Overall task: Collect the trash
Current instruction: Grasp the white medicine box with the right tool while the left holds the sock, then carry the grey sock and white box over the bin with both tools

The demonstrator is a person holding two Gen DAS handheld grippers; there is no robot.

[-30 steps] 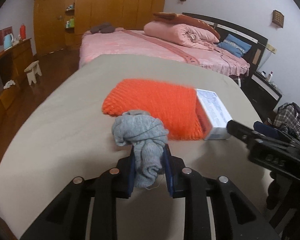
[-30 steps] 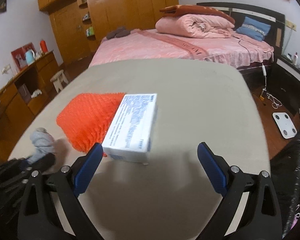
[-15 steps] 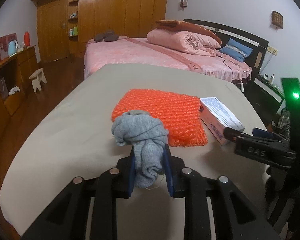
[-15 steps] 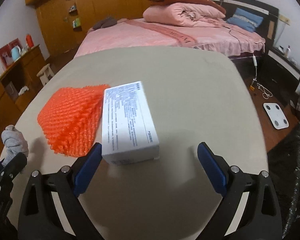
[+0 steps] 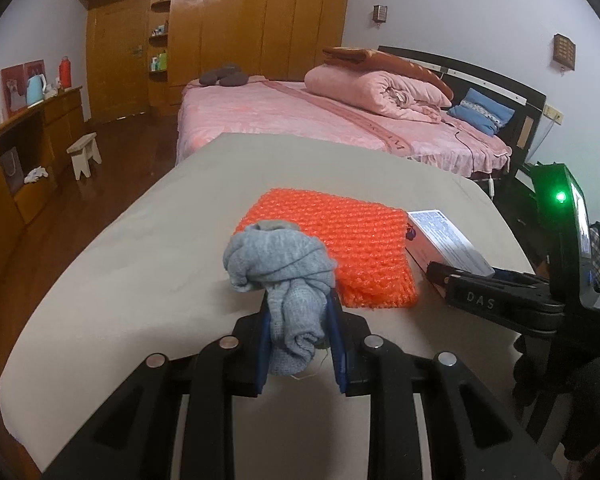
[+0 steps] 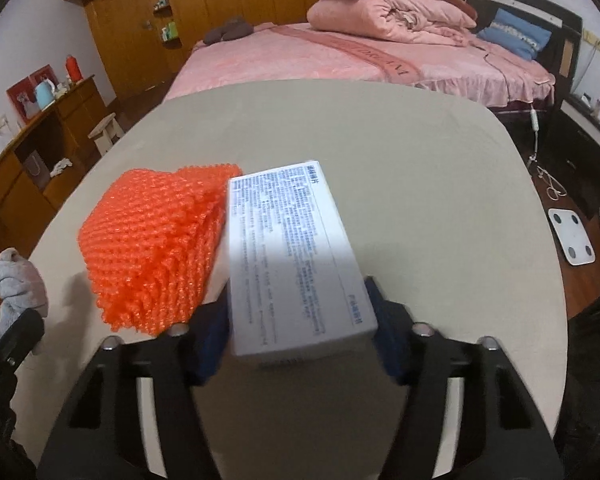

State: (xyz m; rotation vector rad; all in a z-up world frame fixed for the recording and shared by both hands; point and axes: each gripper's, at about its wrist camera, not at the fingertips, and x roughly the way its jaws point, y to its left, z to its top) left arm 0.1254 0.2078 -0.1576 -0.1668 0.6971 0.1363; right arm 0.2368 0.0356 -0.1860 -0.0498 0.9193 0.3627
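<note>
The right tongs [image 6: 300, 332] were closing on the white printed box [image 6: 292, 256], which lay between their blue pads on the beige tabletop [image 6: 420, 168], just right of the bumpy orange bubble wrap [image 6: 152, 240]. The left tongs [image 5: 300, 344] stood narrow, clamped on a soft, knotted grey cloth [image 5: 284, 276]. Only the right view showed a scale [image 6: 572, 236] on the floor.

White box [image 6: 296, 256]: printed text blurred, unreadable; near end's lower part hidden between the closing jaws of the right gripper [image 6: 300, 336], pad contact blurred, cannot tell. Grey cloth [image 5: 284, 280]: lower folds hidden between the left gripper [image 5: 300, 344] pads. Orange bubble wrap [image 6: 152, 240]: edge toward the right gripper tucked behind the box. Both grippers' handles cut off by bottom edge.
</note>
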